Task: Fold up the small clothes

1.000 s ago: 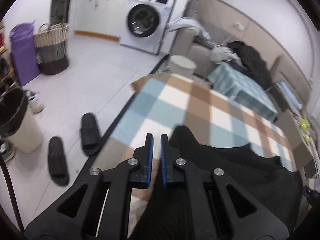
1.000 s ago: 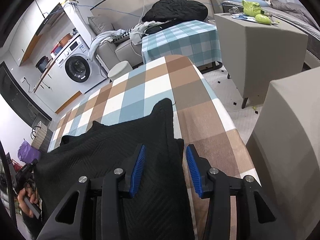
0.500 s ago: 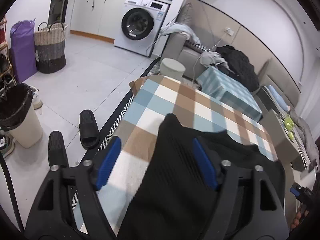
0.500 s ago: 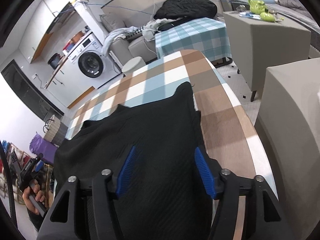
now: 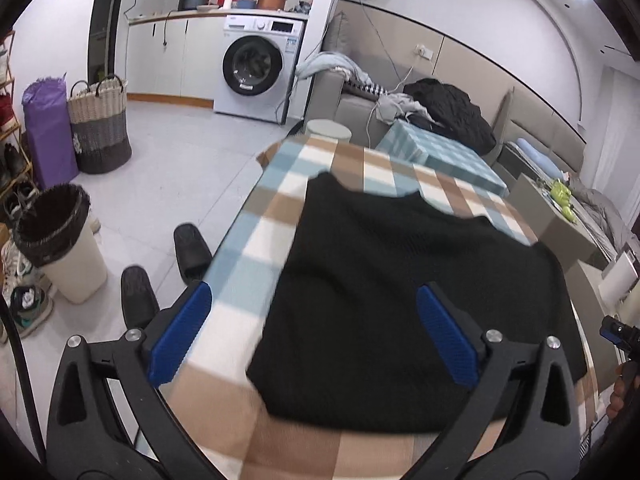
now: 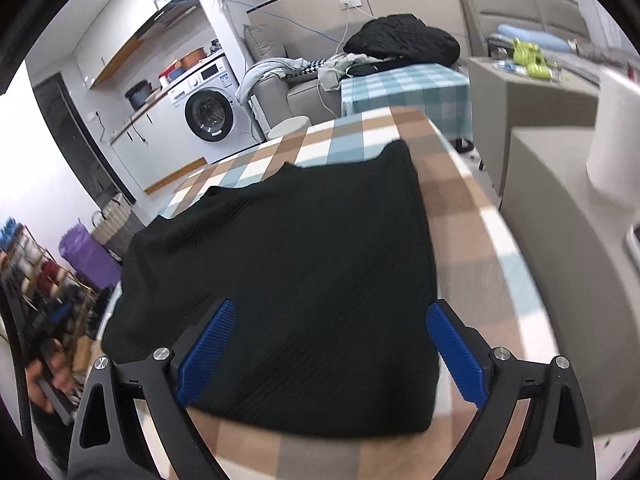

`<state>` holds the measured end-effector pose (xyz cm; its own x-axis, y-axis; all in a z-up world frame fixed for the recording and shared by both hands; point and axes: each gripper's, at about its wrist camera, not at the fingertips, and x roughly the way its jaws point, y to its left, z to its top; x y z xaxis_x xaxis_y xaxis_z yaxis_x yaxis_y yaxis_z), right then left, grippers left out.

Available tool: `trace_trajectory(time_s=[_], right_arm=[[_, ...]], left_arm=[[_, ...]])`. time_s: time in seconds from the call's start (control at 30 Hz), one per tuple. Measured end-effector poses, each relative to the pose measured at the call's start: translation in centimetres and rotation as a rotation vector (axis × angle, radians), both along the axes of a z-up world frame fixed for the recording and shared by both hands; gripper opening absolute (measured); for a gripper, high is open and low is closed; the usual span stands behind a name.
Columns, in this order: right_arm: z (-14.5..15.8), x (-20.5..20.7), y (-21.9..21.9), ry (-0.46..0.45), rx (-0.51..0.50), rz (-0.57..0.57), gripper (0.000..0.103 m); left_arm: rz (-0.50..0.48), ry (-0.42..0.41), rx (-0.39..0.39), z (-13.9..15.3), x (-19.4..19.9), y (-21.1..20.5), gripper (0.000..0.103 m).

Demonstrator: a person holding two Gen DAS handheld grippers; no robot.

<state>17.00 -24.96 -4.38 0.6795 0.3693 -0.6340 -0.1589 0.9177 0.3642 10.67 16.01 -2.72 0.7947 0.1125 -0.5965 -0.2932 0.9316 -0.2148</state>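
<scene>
A black knit garment (image 5: 404,292) lies folded flat on the table with the checked brown, blue and white cloth (image 5: 280,208). It also shows in the right wrist view (image 6: 304,248). My left gripper (image 5: 312,336) is wide open and empty, held above the garment's near left part. My right gripper (image 6: 330,354) is wide open and empty above the garment's near edge. The checked cloth (image 6: 472,216) shows bare to the right of the garment.
A white bin with a black liner (image 5: 60,240) and black slippers (image 5: 192,248) are on the floor left of the table. A grey ottoman (image 6: 568,216) stands close on the right. A washing machine (image 5: 256,76) and a sofa with clothes (image 5: 440,108) are behind.
My left gripper opened from shut and let go of the garment. My right gripper opened wider. Both pulled back and up, and the garment now lies flat on the table.
</scene>
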Motion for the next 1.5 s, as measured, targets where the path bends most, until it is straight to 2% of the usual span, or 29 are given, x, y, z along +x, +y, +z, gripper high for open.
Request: trace_trajectory(time_s=[0.17, 0.3, 0.77, 0.97, 1.17, 1.37, 1.5], right_arm=[[-1.0, -2.3, -0.2, 0.005, 0.049, -0.021, 0.098], [-1.4, -3.1, 0.1, 0.011, 0.029, -0.038, 0.098], [-2.1, -4.5, 1.2, 0.025, -0.004, -0.046, 0.098], [-3.4, -5.2, 0.0, 0.072, 0.052, -0.075, 0.098], [-5.9, -5.6, -1.8, 0.151, 0.172, -0.104, 0.097], [-6.4, -4.6, -2.2, 0.154, 0.217, -0.126, 0.090], [-6.4, -3.0, -2.0, 0.161, 0.242, -0.176, 0.082]], left_arm=[[-0.032, 0.029, 0.031, -1.6, -1.7, -1.4, 0.102], [-0.066, 0.035, 0.008, -2.2, -1.9, -2.2, 0.102], [-0.134, 0.078, -0.011, -3.3, 0.1, -3.9, 0.102], [-0.139, 0.100, -0.033, -3.9, 0.6, -3.8, 0.102], [-0.134, 0.107, -0.041, -4.1, 0.9, -3.5, 0.102], [-0.134, 0.109, -0.036, -4.1, 0.9, -3.5, 0.102], [-0.123, 0.110, -0.034, -4.3, 1.0, -3.2, 0.102]])
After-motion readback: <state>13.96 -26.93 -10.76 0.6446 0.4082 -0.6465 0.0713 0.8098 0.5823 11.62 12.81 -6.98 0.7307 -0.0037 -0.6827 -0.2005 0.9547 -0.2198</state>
